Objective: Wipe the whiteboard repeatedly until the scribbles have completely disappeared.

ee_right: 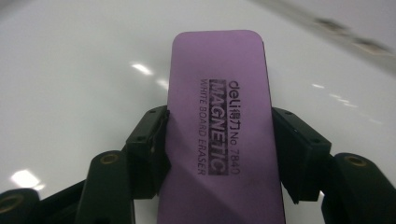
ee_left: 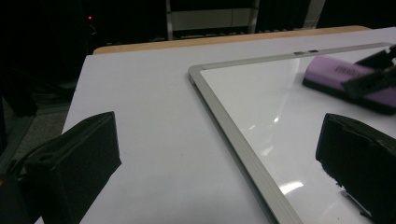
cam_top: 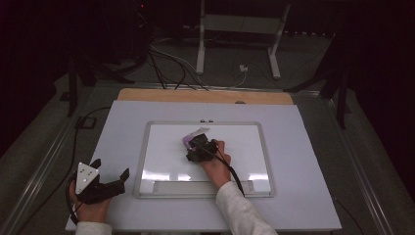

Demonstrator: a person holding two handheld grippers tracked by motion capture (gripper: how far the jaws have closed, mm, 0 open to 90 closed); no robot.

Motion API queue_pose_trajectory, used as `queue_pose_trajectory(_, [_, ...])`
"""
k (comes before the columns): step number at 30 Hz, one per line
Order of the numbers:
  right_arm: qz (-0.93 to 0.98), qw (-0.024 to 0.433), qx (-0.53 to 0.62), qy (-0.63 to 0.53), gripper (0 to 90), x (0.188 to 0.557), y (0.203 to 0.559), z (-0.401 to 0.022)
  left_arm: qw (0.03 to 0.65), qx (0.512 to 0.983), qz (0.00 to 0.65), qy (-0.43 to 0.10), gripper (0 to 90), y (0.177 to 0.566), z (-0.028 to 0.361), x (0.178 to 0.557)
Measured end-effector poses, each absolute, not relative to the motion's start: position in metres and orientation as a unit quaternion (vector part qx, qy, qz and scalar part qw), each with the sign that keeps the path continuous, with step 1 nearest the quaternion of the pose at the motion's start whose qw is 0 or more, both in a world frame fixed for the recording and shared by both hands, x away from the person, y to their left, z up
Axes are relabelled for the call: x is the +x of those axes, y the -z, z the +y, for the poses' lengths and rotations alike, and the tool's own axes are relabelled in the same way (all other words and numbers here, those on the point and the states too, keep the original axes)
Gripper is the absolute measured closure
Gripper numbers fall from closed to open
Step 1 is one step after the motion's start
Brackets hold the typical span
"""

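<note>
We wear a pale, off-white long sleeve (cam_top: 242, 210) on the right arm and a matching cuff on the left. Our left gripper (cam_top: 108, 174) is matt black — a grey three-cornered plate (cam_top: 85, 176) dotted with small holes sits on top. Our right gripper (cam_top: 198, 142) is black too, its jaws blocky, brass-coloured screws at the linkage joints — a black cable (cam_top: 230, 169) trails back over the wrist.
</note>
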State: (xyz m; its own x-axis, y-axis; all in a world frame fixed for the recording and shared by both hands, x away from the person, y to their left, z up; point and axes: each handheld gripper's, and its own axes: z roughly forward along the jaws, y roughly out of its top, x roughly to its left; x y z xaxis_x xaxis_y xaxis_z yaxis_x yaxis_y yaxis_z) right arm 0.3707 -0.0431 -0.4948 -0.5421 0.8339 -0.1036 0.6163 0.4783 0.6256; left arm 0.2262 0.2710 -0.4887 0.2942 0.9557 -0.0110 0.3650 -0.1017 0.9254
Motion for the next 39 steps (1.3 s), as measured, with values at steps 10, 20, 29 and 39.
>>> queue_pose_trajectory(10, [0.846,0.181,0.414,-0.282,41.4,0.368,0.495,-0.039,0.450,0.668,0.494,-0.328,0.6,0.489,0.269,0.227])
queue_pose_trajectory(20, [0.845,0.176,0.420,-0.281,41.4,0.372,0.495,-0.042,0.450,0.667,0.496,-0.327,0.6,0.489,0.270,0.227])
queue_pose_trajectory(29, [0.826,0.204,0.456,-0.262,41.4,0.380,0.494,-0.058,0.450,0.665,0.498,-0.327,0.6,0.489,0.272,0.226])
queue_pose_trajectory(39, [0.851,0.184,0.406,-0.279,41.3,0.362,0.494,-0.039,0.449,0.667,0.496,-0.328,0.6,0.489,0.269,0.226])
